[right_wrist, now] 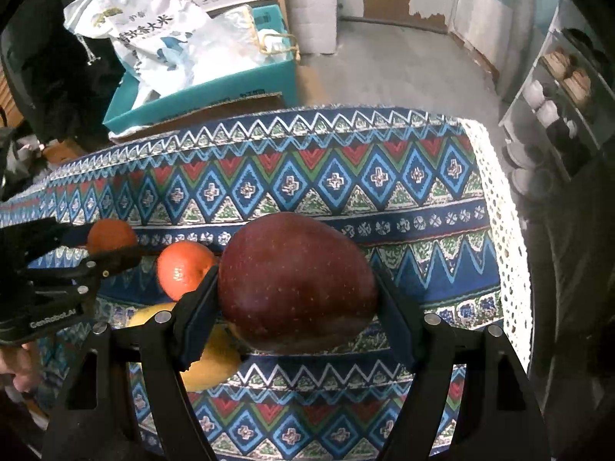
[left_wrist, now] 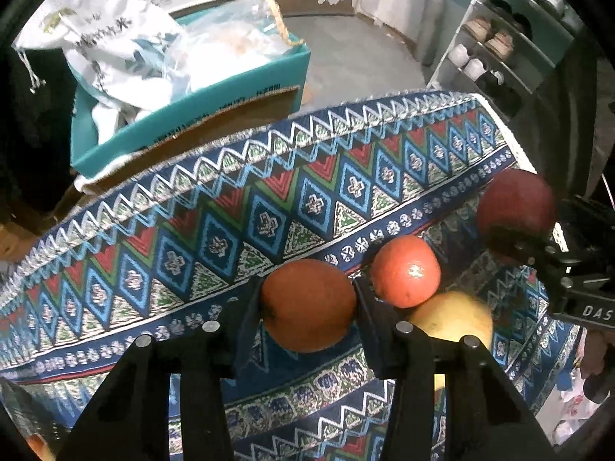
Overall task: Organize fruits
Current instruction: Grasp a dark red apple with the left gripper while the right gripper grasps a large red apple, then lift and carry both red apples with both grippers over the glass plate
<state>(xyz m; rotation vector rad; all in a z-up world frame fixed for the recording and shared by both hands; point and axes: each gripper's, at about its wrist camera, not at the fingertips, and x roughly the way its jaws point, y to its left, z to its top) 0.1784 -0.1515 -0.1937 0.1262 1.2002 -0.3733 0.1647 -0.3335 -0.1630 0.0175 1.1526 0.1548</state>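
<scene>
The left gripper point(left_wrist: 307, 303) pinches a round orange tangerine point(left_wrist: 309, 305), while at three o'clock the right gripper point(right_wrist: 298, 288) clamps a dark red apple point(right_wrist: 298, 284), seemingly lifted off the patterned woven tablecloth point(right_wrist: 346, 176).

Dim indoor light, fisheye-warped edges, soft blur

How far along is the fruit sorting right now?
Nothing looks sorted yet; no destination shows. In hand: the left gripper is shut on an orange, and the right gripper is shut on the red apple. Left: a second orange and a yellow fruit lie on the patterned cloth, plus placing both held fruits.
</scene>
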